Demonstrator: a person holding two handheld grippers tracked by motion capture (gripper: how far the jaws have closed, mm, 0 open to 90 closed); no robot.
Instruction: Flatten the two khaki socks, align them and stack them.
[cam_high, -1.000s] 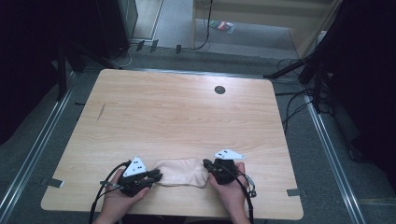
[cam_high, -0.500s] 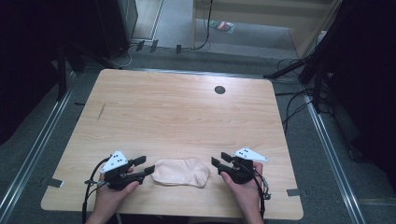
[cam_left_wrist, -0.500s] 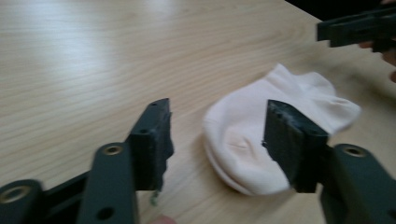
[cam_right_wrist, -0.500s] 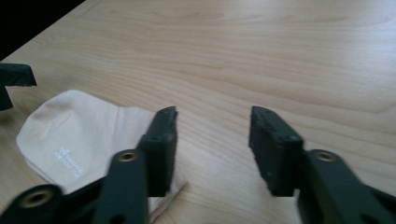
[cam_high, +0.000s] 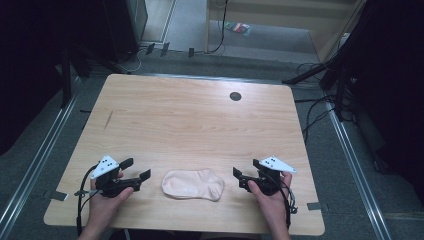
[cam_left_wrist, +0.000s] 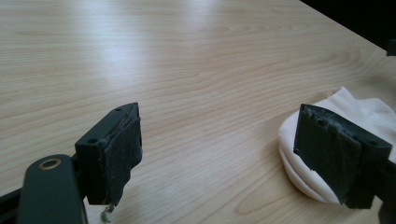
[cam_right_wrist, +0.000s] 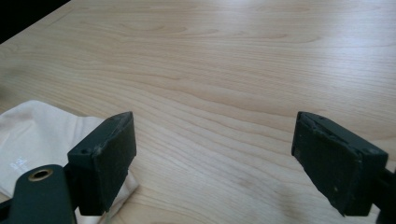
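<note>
Tongs (cam_high: 141, 170) (cam_high: 245, 175) flank sock (cam_high: 193, 184), jaws just opened.

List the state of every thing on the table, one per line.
sock: folded, lying flat near the table's front edge, not held
left gripper: fingers just opened, nothing between them, clear of the sock
right gripper: fingers just opened, nothing between them, clear of the sock
table: bare light wood, small dark hole near the far edge

This looks like a lab or recording studio. A bare wooden desk (cam_high: 200, 120) stands on grey carpet between metal floor rails (cam_high: 32, 170), with black curtains (cam_high: 30, 60) at both sides and cables (cam_high: 315, 107) trailing past its far right corner.
</note>
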